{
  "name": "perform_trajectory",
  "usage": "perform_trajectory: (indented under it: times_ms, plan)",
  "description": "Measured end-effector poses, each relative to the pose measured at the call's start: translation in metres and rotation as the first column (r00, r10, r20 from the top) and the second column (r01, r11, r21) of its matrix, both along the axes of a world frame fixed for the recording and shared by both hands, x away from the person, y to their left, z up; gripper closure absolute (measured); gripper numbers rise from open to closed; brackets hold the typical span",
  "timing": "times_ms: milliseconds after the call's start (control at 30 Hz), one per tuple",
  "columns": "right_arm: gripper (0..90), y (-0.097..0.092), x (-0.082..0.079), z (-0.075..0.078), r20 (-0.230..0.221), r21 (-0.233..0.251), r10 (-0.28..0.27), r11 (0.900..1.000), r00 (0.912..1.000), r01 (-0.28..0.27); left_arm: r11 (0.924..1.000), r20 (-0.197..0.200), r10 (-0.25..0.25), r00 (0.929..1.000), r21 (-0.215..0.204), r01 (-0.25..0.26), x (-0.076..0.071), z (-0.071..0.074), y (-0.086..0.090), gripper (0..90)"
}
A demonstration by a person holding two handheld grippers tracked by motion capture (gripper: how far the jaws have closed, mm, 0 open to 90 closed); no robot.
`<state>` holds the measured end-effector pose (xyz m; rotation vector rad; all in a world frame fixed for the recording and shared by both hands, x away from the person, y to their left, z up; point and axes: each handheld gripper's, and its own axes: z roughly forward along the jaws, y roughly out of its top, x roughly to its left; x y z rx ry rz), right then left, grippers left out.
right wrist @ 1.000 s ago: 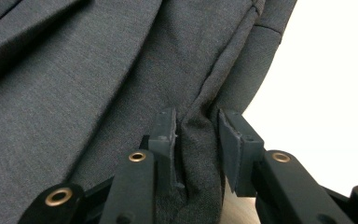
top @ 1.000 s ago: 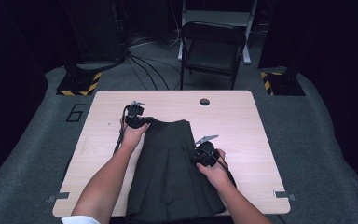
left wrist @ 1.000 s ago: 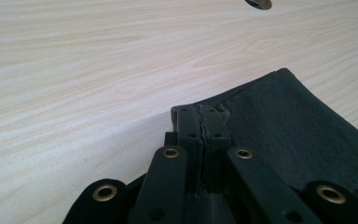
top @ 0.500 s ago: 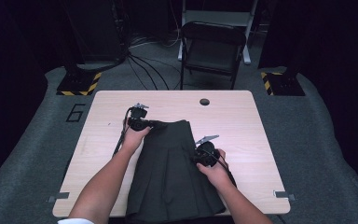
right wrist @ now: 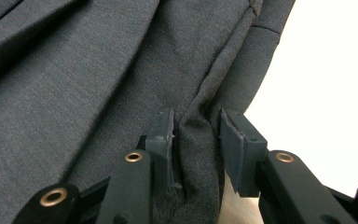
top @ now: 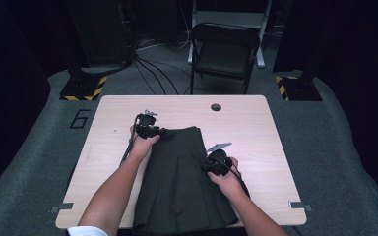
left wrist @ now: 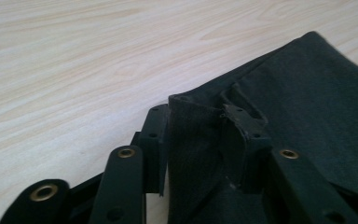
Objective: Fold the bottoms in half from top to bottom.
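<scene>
Dark pleated skirt (top: 182, 177) lies flat on the table (top: 256, 128), hem at my edge. My left gripper (left wrist: 200, 135) has just been opening at the waistband corner; cloth between the jaws, unpinched. My right gripper (right wrist: 196, 140) straddles a side-edge ridge, a gap showing, not clamped. No fold yet; all folding remains, I'd judge.

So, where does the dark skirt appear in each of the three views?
High view: the dark skirt lies at centre bottom, between both hands.
Left gripper view: its corner is at right, between the black jaws.
Right gripper view: it covers the left and centre.
Shared landmark: the light wooden table under it.
</scene>
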<state>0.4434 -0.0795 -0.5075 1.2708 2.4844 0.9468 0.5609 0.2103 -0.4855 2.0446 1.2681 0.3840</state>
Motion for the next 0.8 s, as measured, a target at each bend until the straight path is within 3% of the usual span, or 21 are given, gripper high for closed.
perform_trajectory:
  times_ms: [67, 100, 200, 367, 467, 567, 633, 733, 767, 800]
  plan:
    - [65.1, 0.0000, -0.0002, 0.0000, 0.000, 0.000, -0.002, 1.0000, 1.0000, 0.002, 0.9999, 0.008, 0.008, 0.9999, 0.013, -0.008, 0.0001, -0.0023, -0.0017, 50.6]
    - [65.1, 0.0000, -0.0002, 0.0000, 0.000, 0.000, -0.002, 1.0000, 1.0000, 0.002, 0.9998, 0.007, 0.005, 1.0000, 0.019, -0.005, 0.0001, -0.0028, -0.0020, 50.6]
    - [65.1, -0.0001, -0.0004, -0.0001, 0.000, 0.001, -0.002, 1.0000, 1.0000, 0.002, 0.9999, -0.013, -0.012, 0.9998, -0.002, 0.012, 0.0012, -0.0046, -0.0008, 44.2]
    - [65.1, -0.0002, -0.0004, -0.0002, 0.001, 0.001, -0.001, 1.0000, 1.0000, 0.001, 0.9915, -0.064, -0.041, 0.9971, -0.126, 0.033, 0.0018, -0.0055, 0.0020, 37.5]
    - [65.1, -0.0003, -0.0005, -0.0003, 0.002, 0.002, -0.001, 1.0000, 1.0000, 0.001, 0.9921, -0.062, -0.047, 0.9970, -0.119, 0.039, 0.0019, -0.0068, 0.0000, 33.6]
    - [65.1, 0.0000, -0.0007, -0.0005, 0.004, 0.003, -0.004, 1.0000, 1.0000, 0.004, 0.9966, -0.064, -0.029, 0.9975, -0.079, 0.024, 0.0018, -0.0075, -0.0020, 33.8]
    - [65.1, 0.0001, -0.0007, -0.0007, 0.006, 0.004, -0.006, 1.0000, 1.0000, 0.006, 0.9994, -0.042, -0.026, 0.9988, -0.023, 0.025, 0.0021, -0.0071, -0.0027, 38.6]
    - [65.1, 0.0003, -0.0009, -0.0012, 0.015, 0.003, -0.011, 0.9999, 0.9998, 0.011, 0.9997, -0.020, -0.008, 0.9998, -0.021, 0.007, 0.0012, -0.0042, -0.0039, 45.5]
    - [65.1, 0.0004, -0.0008, -0.0012, 0.015, 0.003, -0.011, 0.9999, 0.9998, 0.011, 0.9997, -0.011, -0.004, 0.9999, -0.024, 0.004, 0.0011, -0.0027, -0.0033, 54.9]
    - [65.1, 0.0004, -0.0008, -0.0012, 0.015, 0.003, -0.011, 0.9999, 0.9998, 0.011, 0.9995, -0.002, 0.005, 1.0000, -0.031, -0.005, 0.0011, -0.0016, -0.0029, 54.9]
